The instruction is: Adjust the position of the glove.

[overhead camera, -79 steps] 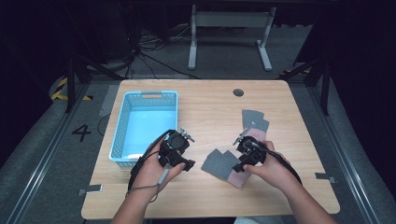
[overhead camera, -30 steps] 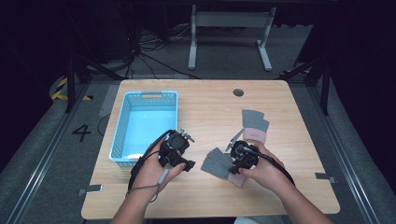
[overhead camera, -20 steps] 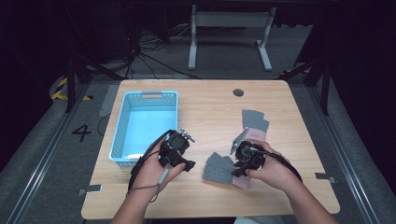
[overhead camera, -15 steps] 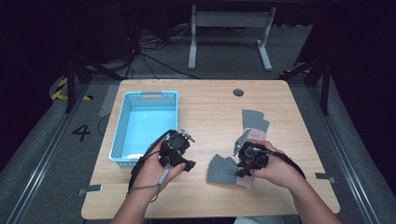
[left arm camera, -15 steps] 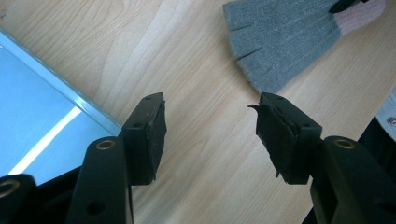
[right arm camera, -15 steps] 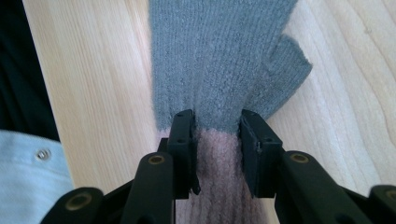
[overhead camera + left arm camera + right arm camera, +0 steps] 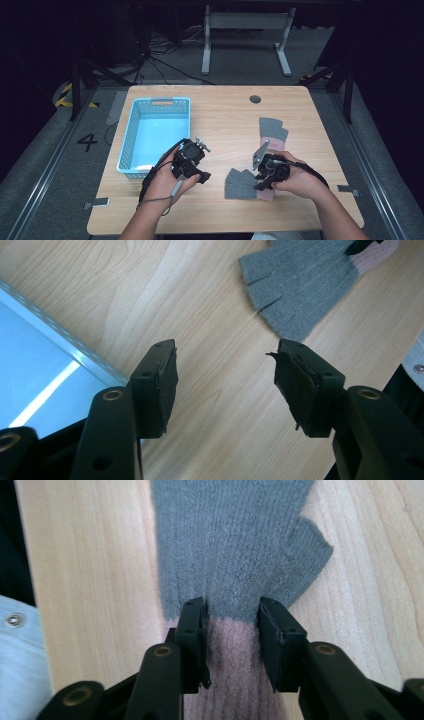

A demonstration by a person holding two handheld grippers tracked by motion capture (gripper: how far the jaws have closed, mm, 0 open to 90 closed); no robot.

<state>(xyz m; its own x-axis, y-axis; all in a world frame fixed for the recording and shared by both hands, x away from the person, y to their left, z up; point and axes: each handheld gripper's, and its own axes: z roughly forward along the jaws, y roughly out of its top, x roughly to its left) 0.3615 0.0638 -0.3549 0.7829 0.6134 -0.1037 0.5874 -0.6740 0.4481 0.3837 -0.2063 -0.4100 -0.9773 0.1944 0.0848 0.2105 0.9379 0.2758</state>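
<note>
A pale wooden table [image 7: 220, 107] stands over dark floor, bare toward its far edge. The left gripper [image 7: 225, 380] hangs spread; the right gripper [image 7: 231, 630], just been opening, straddles the grey glove [image 7: 235, 540].

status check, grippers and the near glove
Left gripper open, idle. Right gripper jaws just opening, astride near glove cuff, flat on table. Nothing in the way.

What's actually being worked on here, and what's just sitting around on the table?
In the job:
- near grey glove with pink cuff, between the jaws of the right gripper, which have just been opening
- second grey glove, farther back
- blue basket, probably where the gloves go

Lying about:
- left gripper, open over bare wood
- round hole in the table
</note>
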